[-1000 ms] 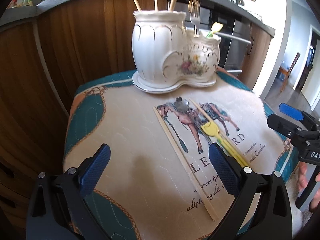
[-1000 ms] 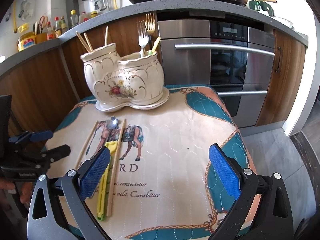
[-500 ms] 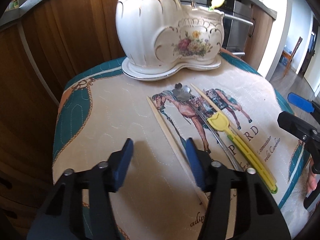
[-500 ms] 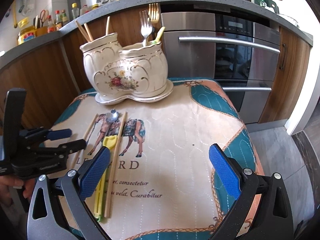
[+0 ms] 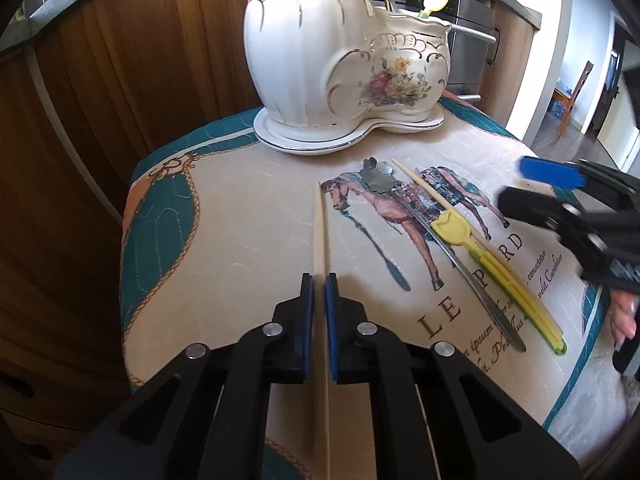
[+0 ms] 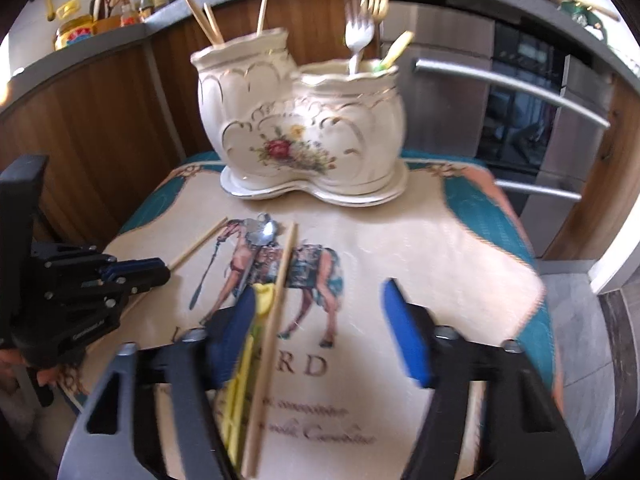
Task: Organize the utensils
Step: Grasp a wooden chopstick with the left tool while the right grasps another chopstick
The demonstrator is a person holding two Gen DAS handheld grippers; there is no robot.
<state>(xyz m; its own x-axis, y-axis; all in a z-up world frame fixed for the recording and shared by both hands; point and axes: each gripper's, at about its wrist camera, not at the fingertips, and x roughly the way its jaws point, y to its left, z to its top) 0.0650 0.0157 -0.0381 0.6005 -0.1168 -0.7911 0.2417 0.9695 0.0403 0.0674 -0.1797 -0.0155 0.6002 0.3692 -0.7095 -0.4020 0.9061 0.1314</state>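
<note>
White floral holder (image 5: 348, 64) — yellow spoon (image 5: 496, 264) — horse-print cloth (image 5: 248, 216).

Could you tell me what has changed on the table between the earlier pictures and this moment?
The left hand-held gripper has just been closing and is now shut on the lone chopstick. The right hand-held gripper has moved in over the utensils and has just been closing, with the second chopstick between its open jaws. The ceramic holder, metal spoon and yellow spoon stayed put.

Quilted horse-print cloth (image 5: 240, 216) covering the support. On it: ceramic utensil holder (image 5: 344, 56), two chopsticks (image 5: 320, 236), metal spoon (image 5: 400, 196), yellow utensil (image 5: 500, 272).
</note>
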